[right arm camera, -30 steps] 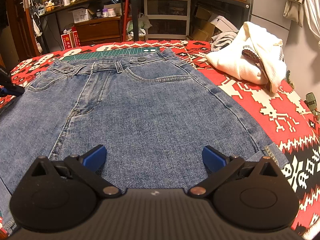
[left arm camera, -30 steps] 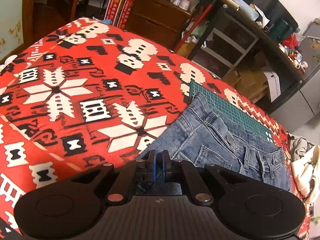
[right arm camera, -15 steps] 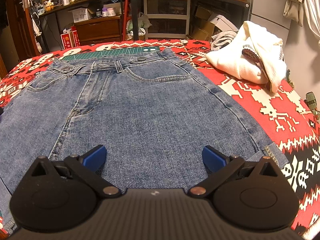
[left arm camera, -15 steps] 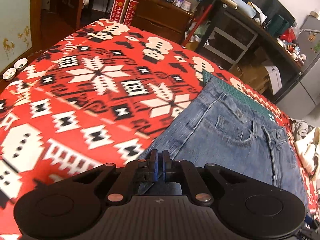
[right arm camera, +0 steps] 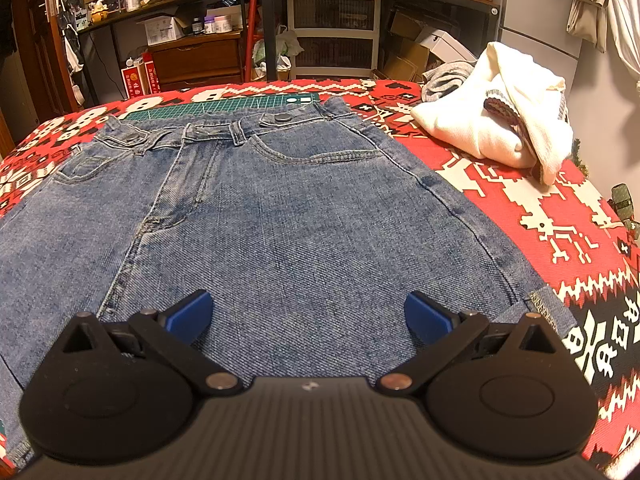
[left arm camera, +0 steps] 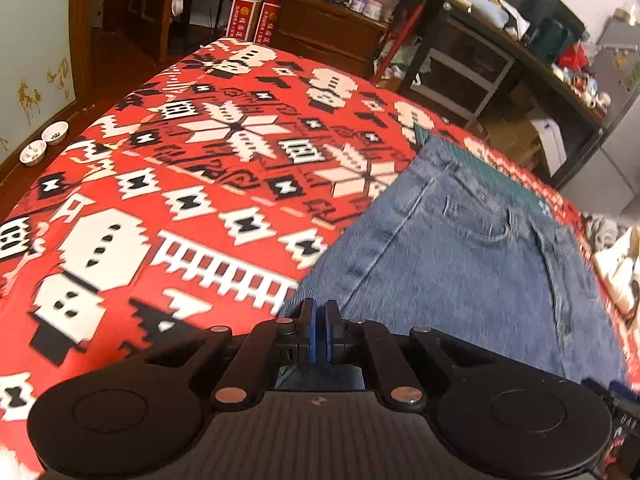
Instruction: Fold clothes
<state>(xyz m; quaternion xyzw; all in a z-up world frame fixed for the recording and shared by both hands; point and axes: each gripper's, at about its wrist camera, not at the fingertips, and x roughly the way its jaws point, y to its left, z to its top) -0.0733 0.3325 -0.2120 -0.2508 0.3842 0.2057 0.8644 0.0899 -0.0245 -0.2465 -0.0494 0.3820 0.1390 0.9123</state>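
A pair of blue jeans (right arm camera: 300, 208) lies flat on the red patterned bedspread (left arm camera: 180, 184), front side up, with the waistband at the far end. My right gripper (right arm camera: 306, 314) hovers low over the near part of the jeans, open, with nothing between its blue pads. In the left wrist view the jeans (left arm camera: 460, 272) fill the right half. My left gripper (left arm camera: 319, 320) is shut, its pads nearly touching, right at the jeans' left side edge. No cloth shows pinched between them.
A white sweater (right arm camera: 496, 128) lies bundled on the bed to the right of the jeans, with a grey garment (right arm camera: 444, 78) behind it. A green cutting mat (right arm camera: 224, 106) peeks out under the waistband. Cluttered shelves and drawers stand beyond the bed. Two small bowls (left arm camera: 44, 144) sit on the floor at left.
My left gripper has drawn back along the jeans' left edge, away from the waistband, staying shut. The jeans and my right gripper have not moved.
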